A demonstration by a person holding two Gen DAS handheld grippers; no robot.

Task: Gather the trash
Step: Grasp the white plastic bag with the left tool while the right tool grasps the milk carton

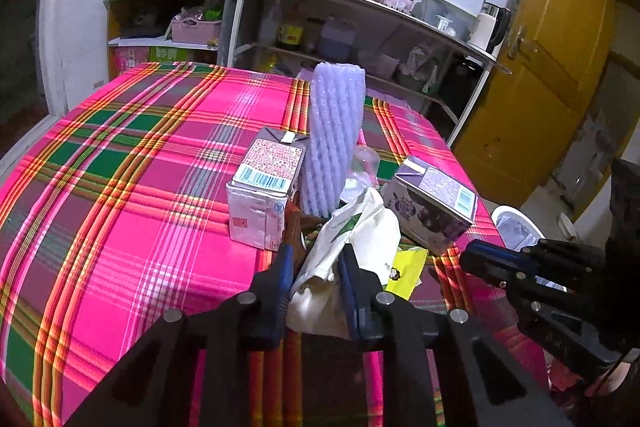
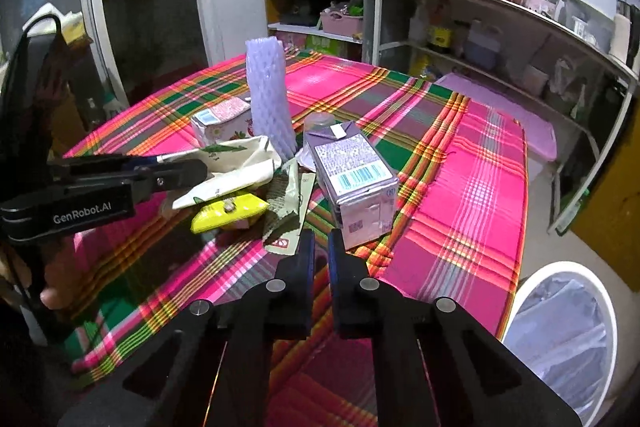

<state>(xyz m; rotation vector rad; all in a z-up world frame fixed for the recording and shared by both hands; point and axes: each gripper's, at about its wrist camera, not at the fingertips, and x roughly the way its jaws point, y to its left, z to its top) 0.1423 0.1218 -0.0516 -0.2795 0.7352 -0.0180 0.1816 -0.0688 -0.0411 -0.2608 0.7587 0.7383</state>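
Left wrist view: a crumpled white wrapper [image 1: 352,247] with green print sits between the jaws of the left gripper [image 1: 316,267], which are closed in on it and pinch its near end. The rest of the wrapper rests in the trash pile on the plaid-covered bench [image 1: 120,195]. Just beside it on the right lies a yellow packet [image 1: 408,271]. Behind stand a pink-white carton [image 1: 264,191] and a tall lavender foam net sleeve [image 1: 334,135], upright; a purple carton [image 1: 434,203] lies tilted to the right.

In the right wrist view the same wrapper [image 2: 236,163] is held by the left gripper [image 2: 180,171] coming in from the left, with the yellow packet [image 2: 228,213] under it and a torn green-and-white wrapper [image 2: 288,203] next to it. The right gripper [image 2: 320,247] hovers near the purple carton [image 2: 356,179], its jaws narrow with only a thin gap and nothing between them. A white bin [image 2: 560,331] lined with a clear bag stands on the floor beside the bench, low at right.
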